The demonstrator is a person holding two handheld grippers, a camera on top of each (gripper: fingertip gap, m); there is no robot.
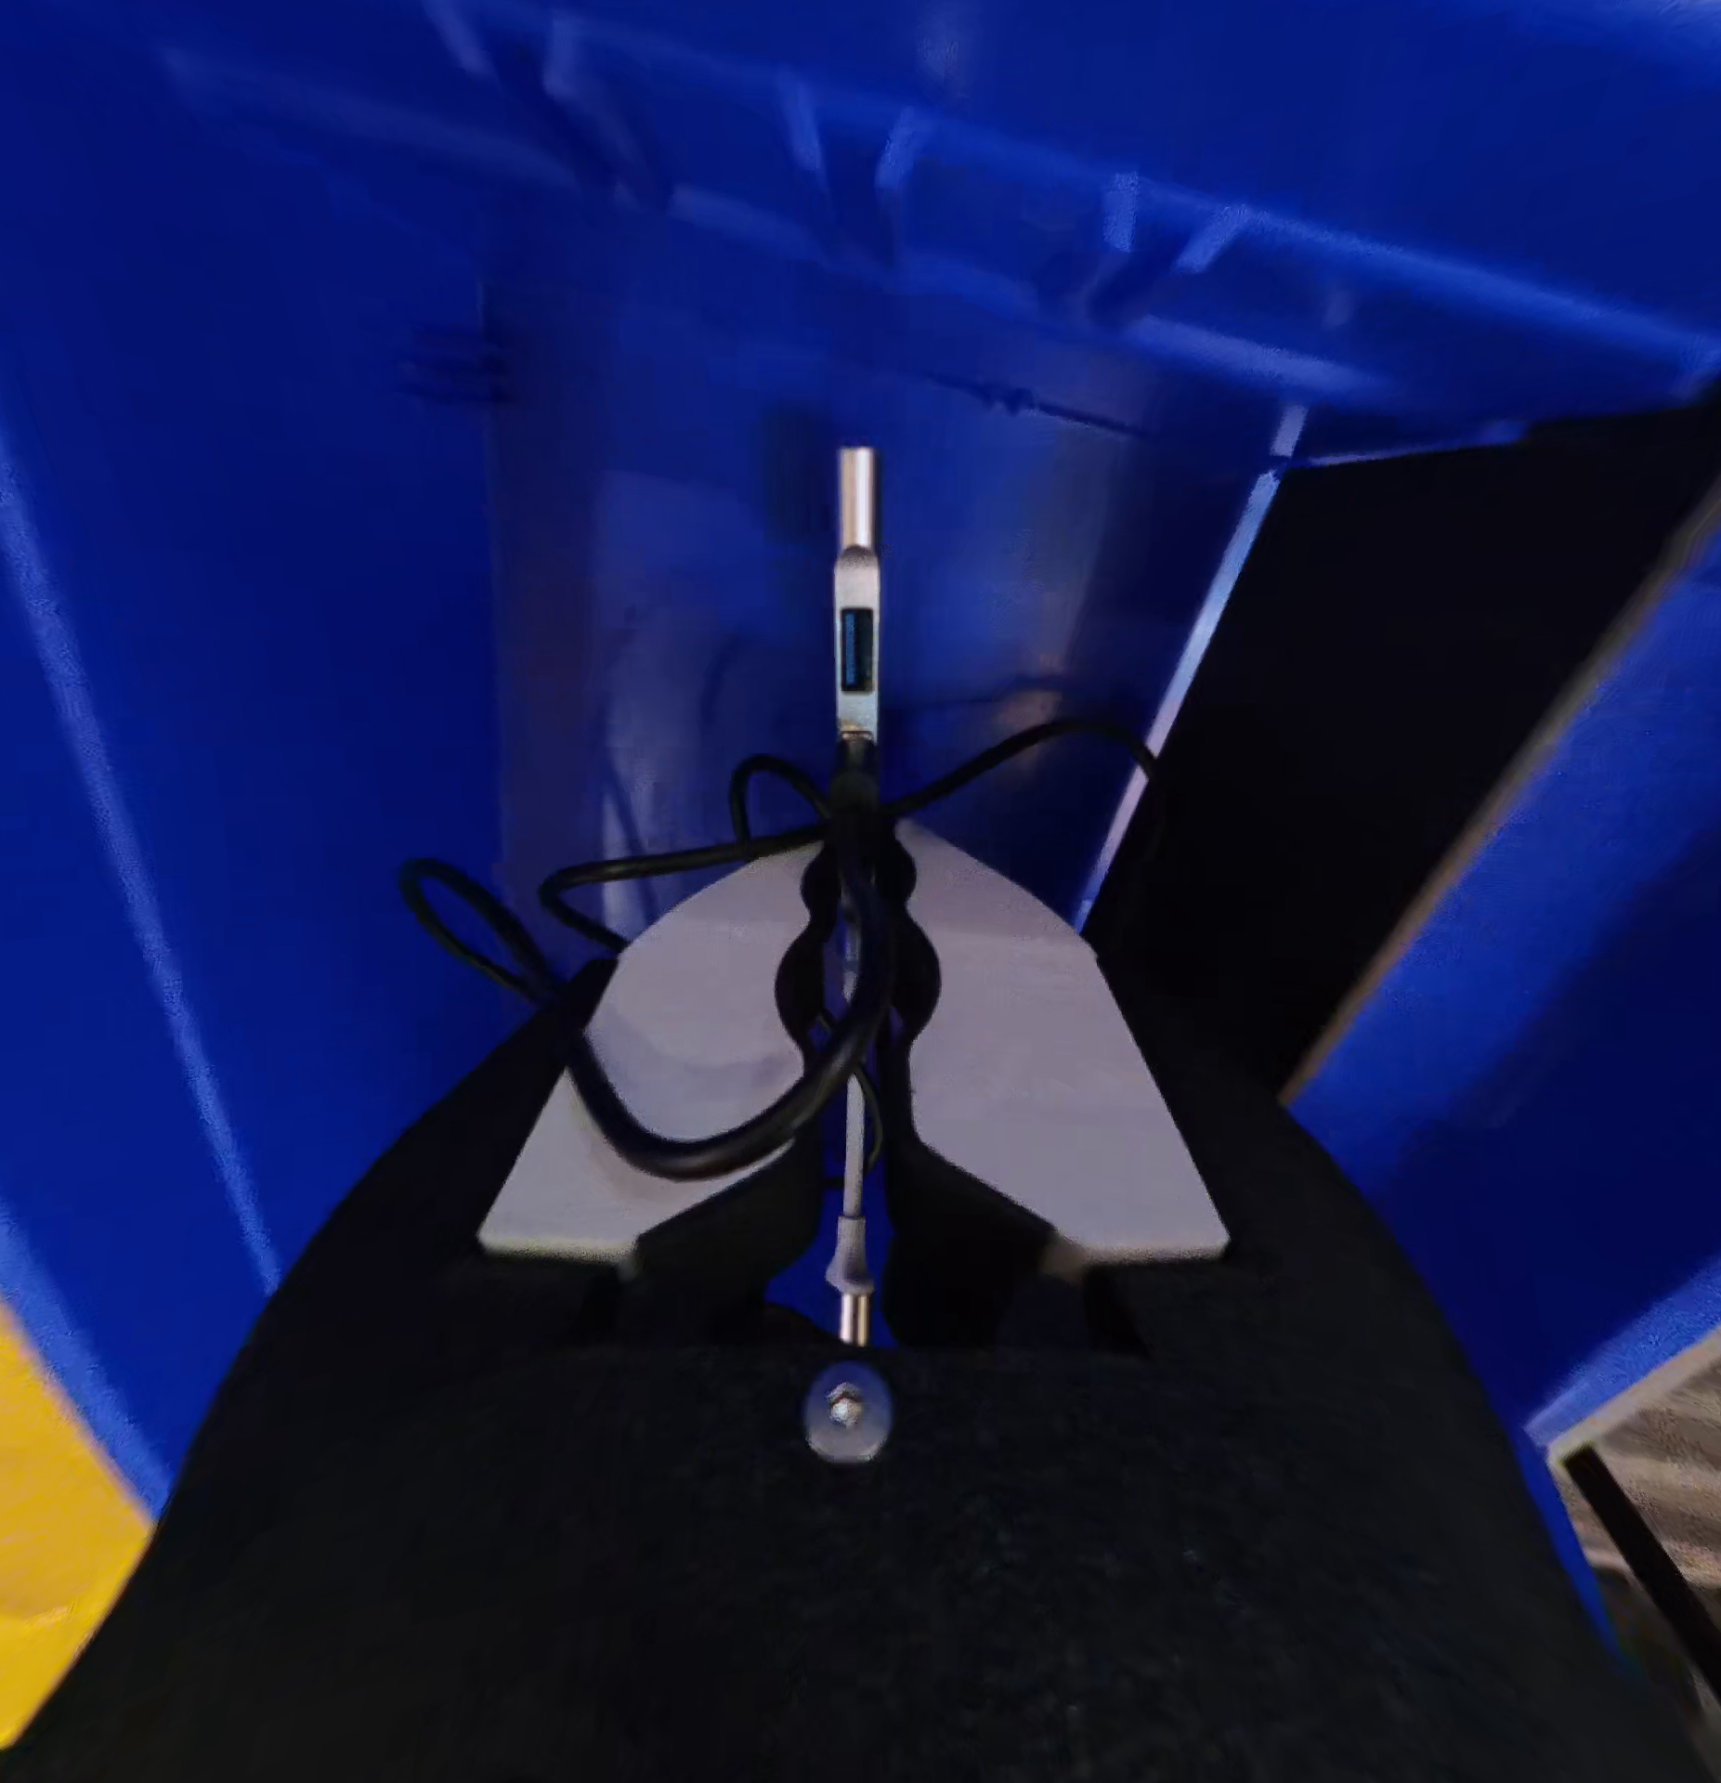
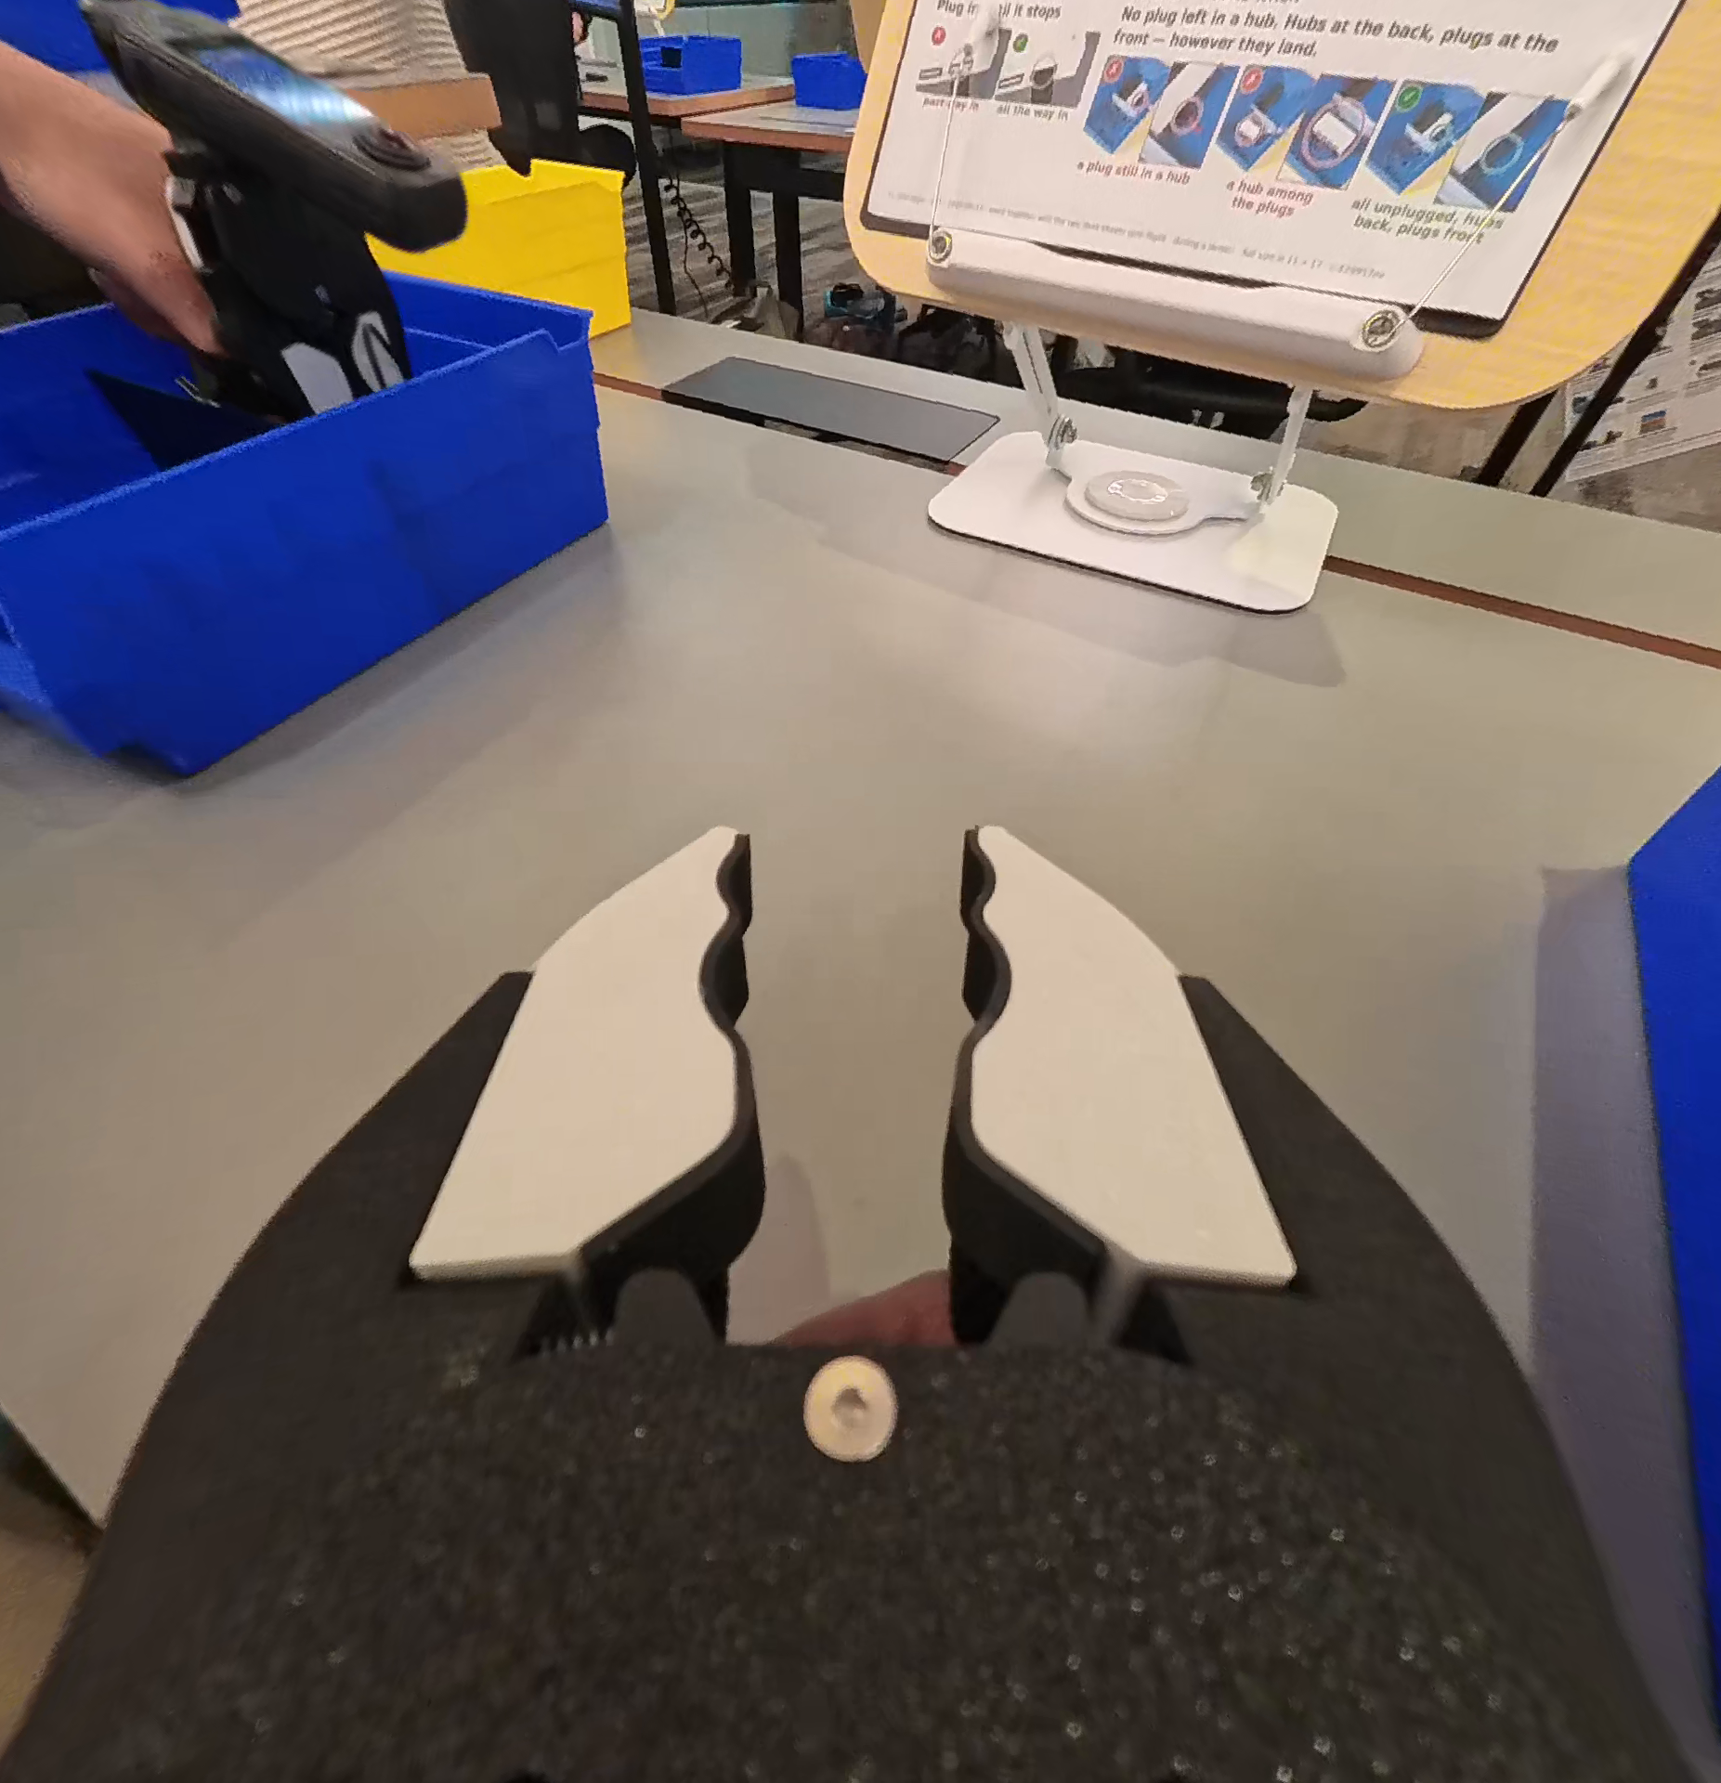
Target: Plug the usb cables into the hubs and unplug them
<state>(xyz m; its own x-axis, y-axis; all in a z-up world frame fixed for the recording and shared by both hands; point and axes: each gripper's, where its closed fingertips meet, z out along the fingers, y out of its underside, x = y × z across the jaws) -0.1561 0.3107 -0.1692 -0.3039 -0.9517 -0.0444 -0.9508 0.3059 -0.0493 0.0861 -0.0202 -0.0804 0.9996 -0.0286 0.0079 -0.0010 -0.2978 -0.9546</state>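
In the left wrist view my left gripper [image 1: 856, 849] is shut on a thin silver USB hub [image 1: 857, 579], held edge-on inside a blue bin [image 1: 258, 579]. The hub sticks out past the fingertips and shows a blue port. A black cable [image 1: 702, 1148] loops over the left finger, and its plug meets the hub's edge just ahead of the fingertips. The hub's grey lead [image 1: 850, 1245] runs back between the fingers. In the right wrist view my right gripper [image 2: 856, 849] is open and empty above the grey table [image 2: 837, 695]. The left gripper [image 2: 296, 347], held by a hand, reaches into the blue bin [image 2: 354, 579].
A black divider [image 1: 1368, 724] stands in the bin on the right. A white stand [image 2: 1136, 521] holding an instruction sheet is at the back right of the table. A second blue bin [image 2: 1696, 1158] is at the right edge. A yellow bin [image 2: 538, 232] sits behind the blue one. Some 40 centimetres of space lies between my two pairs of fingers.
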